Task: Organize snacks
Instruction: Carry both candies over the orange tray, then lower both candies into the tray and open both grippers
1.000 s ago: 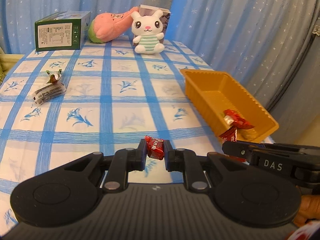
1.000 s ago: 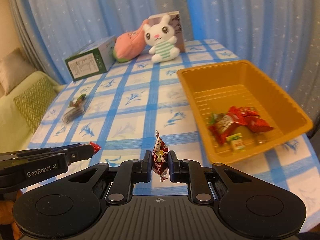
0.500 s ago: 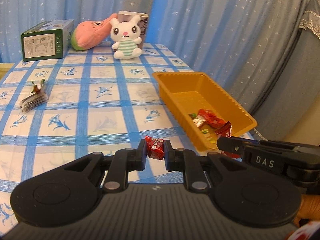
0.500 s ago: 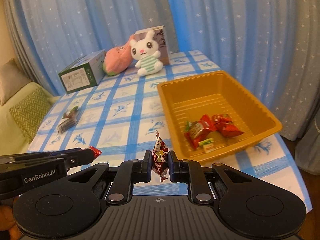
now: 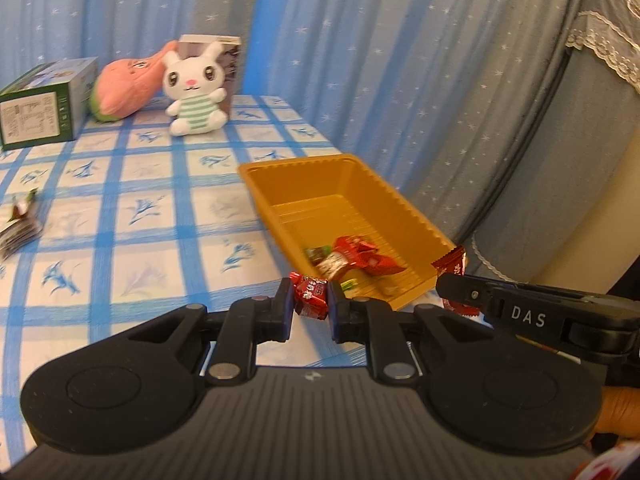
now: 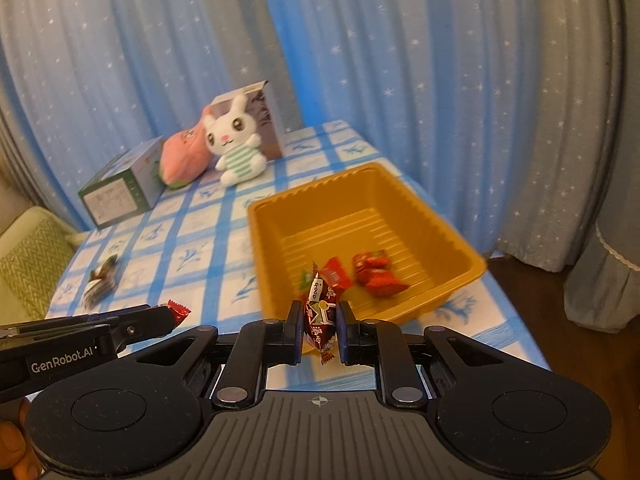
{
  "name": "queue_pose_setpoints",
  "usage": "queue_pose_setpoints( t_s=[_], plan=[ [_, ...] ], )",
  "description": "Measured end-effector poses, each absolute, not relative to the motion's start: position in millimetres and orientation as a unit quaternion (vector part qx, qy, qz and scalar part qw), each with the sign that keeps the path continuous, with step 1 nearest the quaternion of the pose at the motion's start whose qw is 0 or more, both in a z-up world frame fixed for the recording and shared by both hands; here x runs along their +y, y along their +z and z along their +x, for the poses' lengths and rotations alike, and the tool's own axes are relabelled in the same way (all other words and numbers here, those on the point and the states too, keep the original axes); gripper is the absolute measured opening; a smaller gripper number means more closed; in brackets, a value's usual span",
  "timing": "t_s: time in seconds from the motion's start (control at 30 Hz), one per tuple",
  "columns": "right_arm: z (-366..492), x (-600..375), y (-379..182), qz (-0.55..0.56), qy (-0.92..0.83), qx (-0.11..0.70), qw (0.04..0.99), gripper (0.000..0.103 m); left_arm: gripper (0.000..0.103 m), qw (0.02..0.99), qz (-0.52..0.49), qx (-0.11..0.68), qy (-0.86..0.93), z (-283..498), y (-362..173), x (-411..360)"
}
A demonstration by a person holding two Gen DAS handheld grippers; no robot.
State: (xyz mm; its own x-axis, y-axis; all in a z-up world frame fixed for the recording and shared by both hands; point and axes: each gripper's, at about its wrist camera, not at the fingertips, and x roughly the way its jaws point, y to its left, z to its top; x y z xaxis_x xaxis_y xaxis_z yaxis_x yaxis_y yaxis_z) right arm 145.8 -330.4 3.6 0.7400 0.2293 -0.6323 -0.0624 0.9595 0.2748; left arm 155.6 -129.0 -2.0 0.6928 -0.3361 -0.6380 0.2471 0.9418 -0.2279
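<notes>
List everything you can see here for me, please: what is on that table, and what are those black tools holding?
Tray: one, orange, right side of the table.
Wrapped snacks in the tray: a few, mostly red, near end; exact count unclear.
Loose snack packets: a small pile, dark and silvery, left side of the table.
Green box: one, far left.
Pink plush: one, beside the box.
White bunny plush: one, striped green, far end.
Brown box: one, behind the bunny.
Tablecloth: white with blue checks.
Curtains: blue, starred.
Left gripper: black, jaws shut on a red candy.
Right gripper: black, jaws shut on a dark red candy.
</notes>
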Motion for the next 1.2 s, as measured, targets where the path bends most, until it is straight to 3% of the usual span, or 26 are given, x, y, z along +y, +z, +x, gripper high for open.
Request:
queue_pose_setpoints(
  t_s=[0.6, 1.2],
  plan=[
    [192, -375, 6, 0.097, 0.081, 0.350, 0.928, 0.017, 0.015, 0.910, -0.047, 0.366, -0.188, 208, -5, -178],
    [282, -383, -28, 0.069, 0.098, 0.388, 0.914, 0.017, 0.015, 0.897, -0.062, 0.400, -0.178, 302, -34, -190]
  ],
)
